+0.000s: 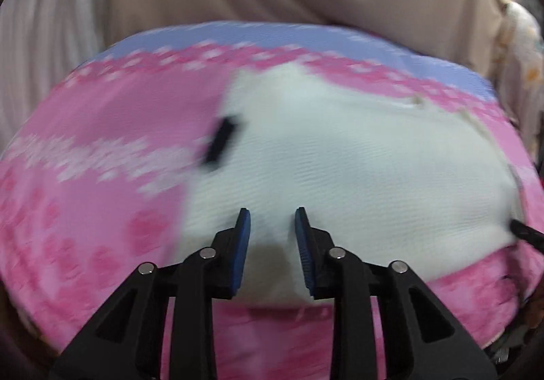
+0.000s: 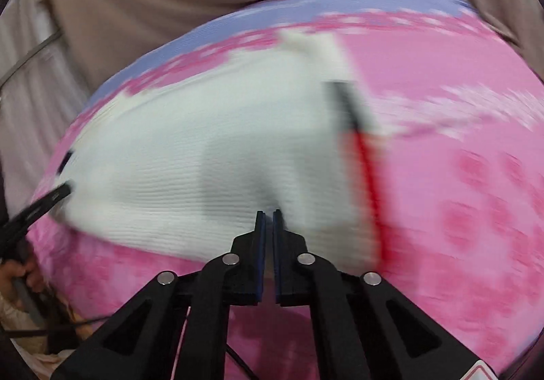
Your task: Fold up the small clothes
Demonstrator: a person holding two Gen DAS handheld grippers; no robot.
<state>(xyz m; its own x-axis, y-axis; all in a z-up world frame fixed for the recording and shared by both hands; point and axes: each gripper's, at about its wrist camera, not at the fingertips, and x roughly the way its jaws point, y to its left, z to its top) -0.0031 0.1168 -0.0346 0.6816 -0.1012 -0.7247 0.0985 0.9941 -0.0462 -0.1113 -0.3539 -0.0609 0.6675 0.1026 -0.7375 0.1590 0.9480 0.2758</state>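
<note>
A pink blanket [image 1: 102, 176] with hearts covers the bed. The small white garment [image 1: 357, 169] lies flat on it, soft, light and floppy. The left gripper [image 1: 272, 220] hovers with fingers apart. The right gripper [image 2: 268, 215] pinches the near edge, a good spot.

Left gripper [image 1: 272, 220] has its jaws spread apart, nothing between the blue pads. Right gripper [image 2: 268, 220] is nearly closed, pads pinched tight together.
</note>
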